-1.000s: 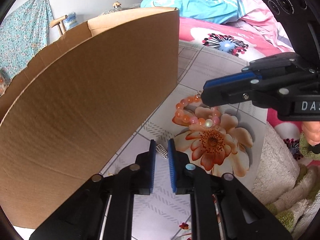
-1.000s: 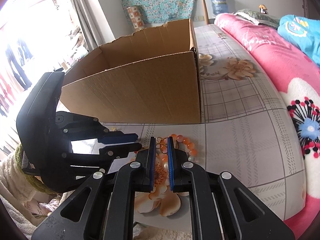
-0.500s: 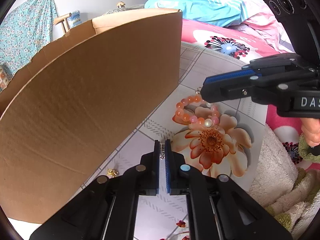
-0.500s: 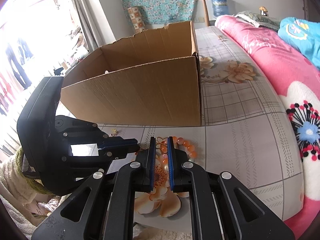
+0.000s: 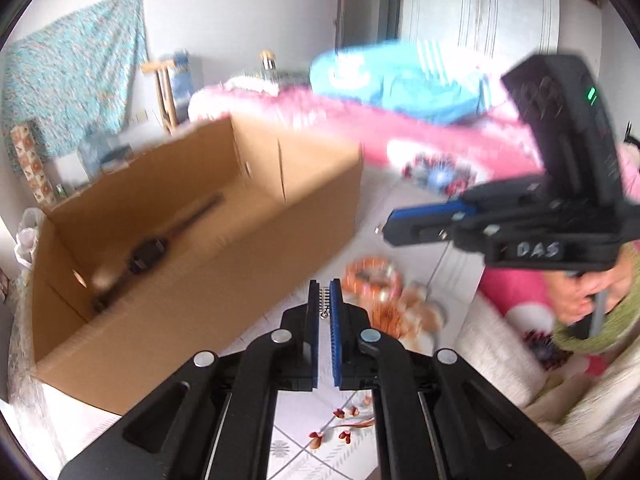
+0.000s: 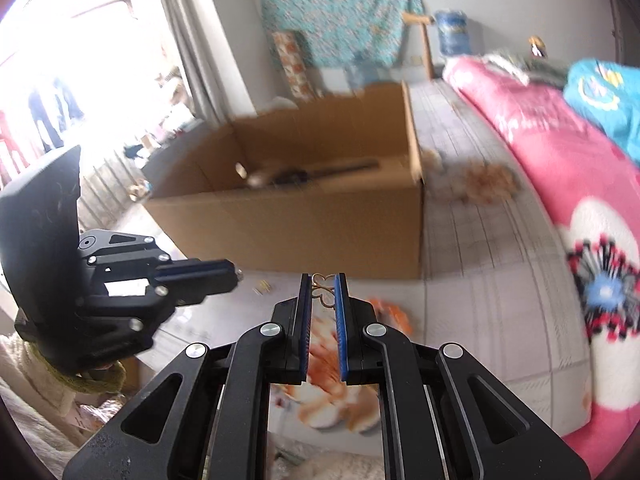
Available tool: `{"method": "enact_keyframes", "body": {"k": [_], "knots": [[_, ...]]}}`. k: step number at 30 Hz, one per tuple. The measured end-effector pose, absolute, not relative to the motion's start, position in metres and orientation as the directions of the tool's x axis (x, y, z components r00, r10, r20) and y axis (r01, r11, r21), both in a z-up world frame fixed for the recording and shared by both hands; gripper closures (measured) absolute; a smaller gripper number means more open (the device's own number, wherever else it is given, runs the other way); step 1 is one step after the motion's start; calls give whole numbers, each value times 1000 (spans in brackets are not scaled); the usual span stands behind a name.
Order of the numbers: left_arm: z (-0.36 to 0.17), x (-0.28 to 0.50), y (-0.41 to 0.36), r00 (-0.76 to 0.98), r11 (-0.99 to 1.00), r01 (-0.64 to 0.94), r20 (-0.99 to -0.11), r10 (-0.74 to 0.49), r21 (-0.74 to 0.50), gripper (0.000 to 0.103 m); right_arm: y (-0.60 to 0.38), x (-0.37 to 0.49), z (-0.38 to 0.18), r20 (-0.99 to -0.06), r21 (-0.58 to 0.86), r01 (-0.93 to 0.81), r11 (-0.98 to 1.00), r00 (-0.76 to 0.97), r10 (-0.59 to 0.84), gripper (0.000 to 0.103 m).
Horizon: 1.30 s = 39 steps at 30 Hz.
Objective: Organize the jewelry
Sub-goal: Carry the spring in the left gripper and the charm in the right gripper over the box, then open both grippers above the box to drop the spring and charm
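Note:
My left gripper is shut on a small silver rhinestone clip and holds it raised beside the open cardboard box. My right gripper is shut on a gold wire ornament, lifted above the floral cloth; a thin chain hangs from it in the left wrist view. An orange bead bracelet lies on the cloth, also seen in the right wrist view. A dark watch lies inside the box. Both views are blurred.
A small gold piece lies on the cloth by the box's front wall. A pink floral blanket runs along the right. A fluffy white towel borders the cloth's near edge.
Both grippers have risen with their pieces, so the box's inside now shows. The left gripper shut on the clip about half a second ago.

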<state>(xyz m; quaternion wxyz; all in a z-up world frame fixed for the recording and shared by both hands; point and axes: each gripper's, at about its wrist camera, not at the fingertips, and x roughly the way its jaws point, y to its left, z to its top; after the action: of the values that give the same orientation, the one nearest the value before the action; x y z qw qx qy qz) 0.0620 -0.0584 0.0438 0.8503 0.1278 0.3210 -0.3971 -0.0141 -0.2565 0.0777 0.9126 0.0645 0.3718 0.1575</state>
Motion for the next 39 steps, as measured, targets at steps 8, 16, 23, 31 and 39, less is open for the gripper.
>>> {"method": "enact_keyframes", "body": {"k": [8,16,23,31,39], "knots": [[95,126,-35,517,711,699,-630,-579,-80,99,-235,42,130,-596,194,-412,890,671,441,94],[47,253,-57,286,772,604,-850,-443,-199,99,-219,150,83,-828,178,-402,898,432,357,94],[14,301,-73,147,816,519,-914,-378,-254,98,-210,164,63,-886,87,-442,893,376,272,94],[8,304,-83,149,819,520,-919,-364,-240,84,-214,166,63,-880,72,-463,883,388,275,91],[32,294,-78,235,815,537,-889,-393,-218,77,-237,154,90,-826,97,-418,903,472,307,86]]}}
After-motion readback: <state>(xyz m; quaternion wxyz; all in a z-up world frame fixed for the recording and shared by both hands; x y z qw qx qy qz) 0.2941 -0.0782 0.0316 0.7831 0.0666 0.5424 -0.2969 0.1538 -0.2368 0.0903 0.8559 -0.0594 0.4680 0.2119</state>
